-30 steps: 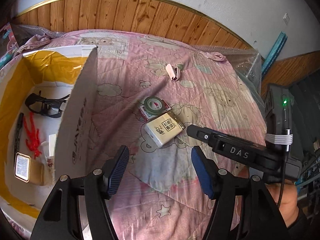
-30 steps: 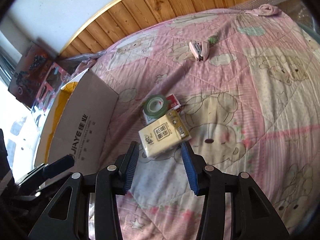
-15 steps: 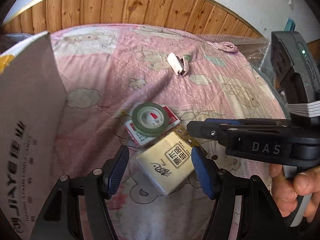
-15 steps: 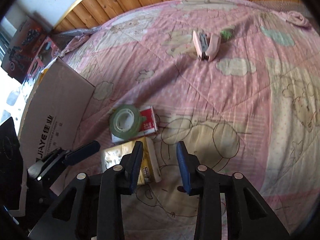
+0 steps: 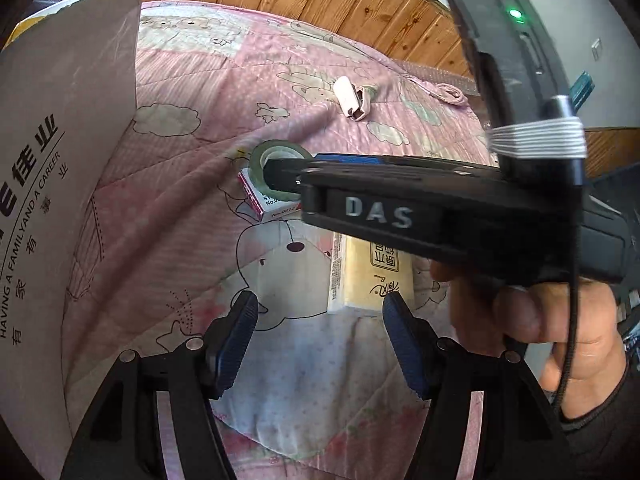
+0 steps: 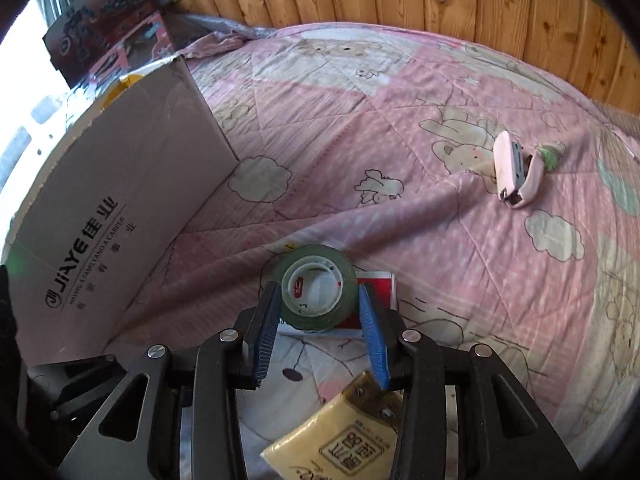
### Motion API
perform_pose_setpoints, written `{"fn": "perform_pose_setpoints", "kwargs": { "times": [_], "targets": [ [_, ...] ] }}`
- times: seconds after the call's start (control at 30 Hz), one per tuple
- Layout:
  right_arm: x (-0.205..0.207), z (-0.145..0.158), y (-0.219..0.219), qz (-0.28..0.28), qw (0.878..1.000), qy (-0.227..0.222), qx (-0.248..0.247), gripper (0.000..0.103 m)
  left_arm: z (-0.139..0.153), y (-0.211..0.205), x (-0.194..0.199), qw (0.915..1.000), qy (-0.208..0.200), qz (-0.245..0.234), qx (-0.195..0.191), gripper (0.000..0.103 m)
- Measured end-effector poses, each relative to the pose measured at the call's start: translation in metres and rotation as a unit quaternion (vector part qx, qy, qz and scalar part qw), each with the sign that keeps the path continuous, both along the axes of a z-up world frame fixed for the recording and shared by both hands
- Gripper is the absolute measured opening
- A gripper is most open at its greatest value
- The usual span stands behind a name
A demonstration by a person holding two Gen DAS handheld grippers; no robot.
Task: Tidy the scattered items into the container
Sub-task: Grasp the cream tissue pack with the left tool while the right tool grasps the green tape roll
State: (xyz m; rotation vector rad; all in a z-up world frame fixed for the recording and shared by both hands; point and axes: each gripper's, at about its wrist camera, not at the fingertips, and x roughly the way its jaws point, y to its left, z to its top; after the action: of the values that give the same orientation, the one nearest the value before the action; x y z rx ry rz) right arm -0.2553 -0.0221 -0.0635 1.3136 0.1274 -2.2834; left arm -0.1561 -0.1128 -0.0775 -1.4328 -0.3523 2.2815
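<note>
Beside "JiAYE" box (image 6: 120, 216), right gripper (image 6: 320, 312) straddles tape (image 6: 318, 294).

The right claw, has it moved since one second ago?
Yes. The right claw went forward, away from the tissue pack that was between its fingers earlier, toward the wooden wall panel; it now flanks the green tape roll.

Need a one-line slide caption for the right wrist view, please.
Right gripper straddles the green tape roll on a red-white box, beside the cardboard box.
</note>
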Motion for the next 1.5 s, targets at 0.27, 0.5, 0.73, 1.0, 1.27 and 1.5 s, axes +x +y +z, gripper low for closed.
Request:
{"fn": "perform_pose_setpoints", "kwargs": {
  "times": [0.27,0.5,0.73,1.0,1.27,1.5],
  "targets": [
    [-0.009,-0.001,0.008,-0.014,0.998,-0.031,-0.045,0.015,-0.003,0.001,-0.003,0.9999,-0.011,0.004,0.013,0.066],
    [-0.005,0.001,0.005,-0.009,0.997,-0.040,-0.062,0.014,0.000,-0.006,-0.005,0.9997,-0.008,0.013,0.019,0.066],
    [0.000,0.015,0.015,-0.017,0.997,-0.043,-0.061,0.013,0.001,-0.019,-0.008,0.9993,-0.008,0.028,0.024,0.066],
    [0.007,0.024,0.093,-0.121,0.991,-0.047,0.009,0.014,0.008,0.014,-0.019,0.9997,0.004,-0.011,0.023,0.066],
    [0.010,-0.006,0.127,-0.159,0.982,-0.102,-0.010,0.030,-0.012,0.069,-0.021,0.9976,0.010,-0.043,-0.053,0.069],
    [0.017,-0.007,0.107,-0.140,0.987,-0.079,0.015,0.014,-0.012,0.073,-0.018,0.9930,0.044,-0.046,-0.099,0.052]
  ]
}}
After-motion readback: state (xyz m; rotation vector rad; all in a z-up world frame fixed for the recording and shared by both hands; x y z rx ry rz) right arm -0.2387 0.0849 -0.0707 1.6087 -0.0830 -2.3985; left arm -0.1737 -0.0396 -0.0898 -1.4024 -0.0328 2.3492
